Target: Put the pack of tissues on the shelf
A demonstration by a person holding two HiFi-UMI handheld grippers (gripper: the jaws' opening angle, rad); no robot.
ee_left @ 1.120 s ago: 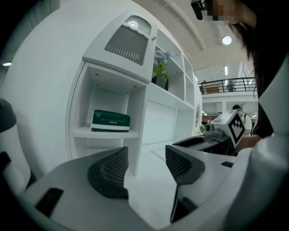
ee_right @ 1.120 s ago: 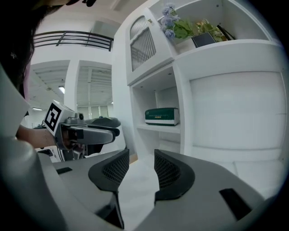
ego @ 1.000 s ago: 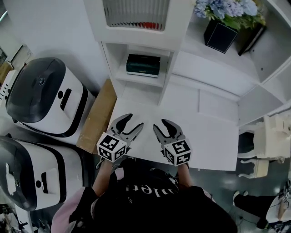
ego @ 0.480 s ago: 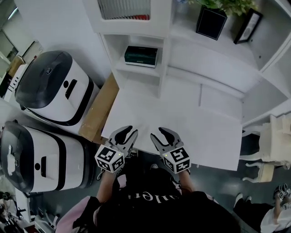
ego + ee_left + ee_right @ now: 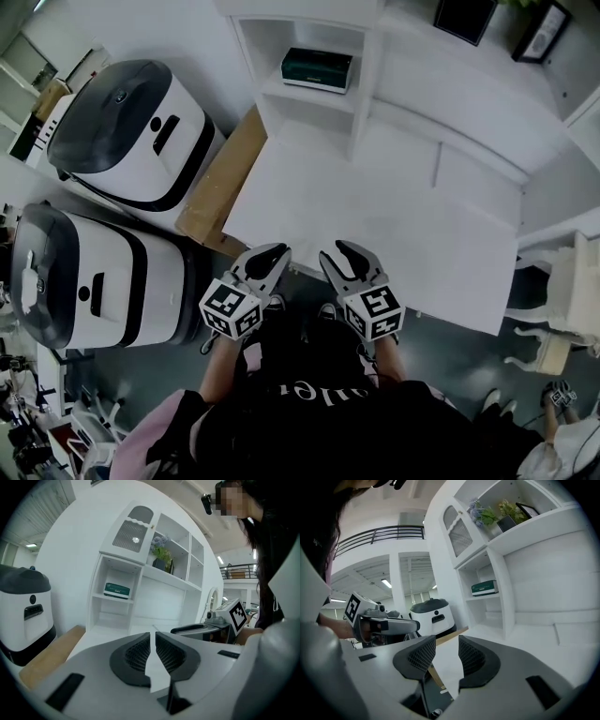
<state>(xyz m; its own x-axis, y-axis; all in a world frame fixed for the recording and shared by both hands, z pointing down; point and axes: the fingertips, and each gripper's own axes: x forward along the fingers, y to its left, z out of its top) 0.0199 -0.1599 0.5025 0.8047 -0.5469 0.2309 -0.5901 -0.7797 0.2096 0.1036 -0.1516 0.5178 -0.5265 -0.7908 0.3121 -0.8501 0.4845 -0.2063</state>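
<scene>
The pack of tissues [image 5: 317, 69] is a dark green box lying on the middle board of the narrow white shelf [image 5: 309, 98]; it also shows as the tissue pack [image 5: 116, 590] [image 5: 484, 588] in both gripper views. My left gripper [image 5: 270, 253] [image 5: 152, 638] hovers at the near edge of the white table [image 5: 394, 216], far from the pack, shut with nothing between its pads. My right gripper [image 5: 339, 251] [image 5: 444, 645] hangs beside it, its jaws closing on empty air, a gap still between them.
Two white machines with dark lids [image 5: 131, 122] [image 5: 80, 281] stand left of the table. A brown board [image 5: 225, 178] lies between them and the shelf. A black pot [image 5: 466, 14] and a frame [image 5: 541, 28] sit on the upper ledge. A white chair [image 5: 562, 300] stands at the right.
Both grippers have drawn back from over the table to its near edge. The left jaws went from wide open to shut; the right jaws narrowed a little.
</scene>
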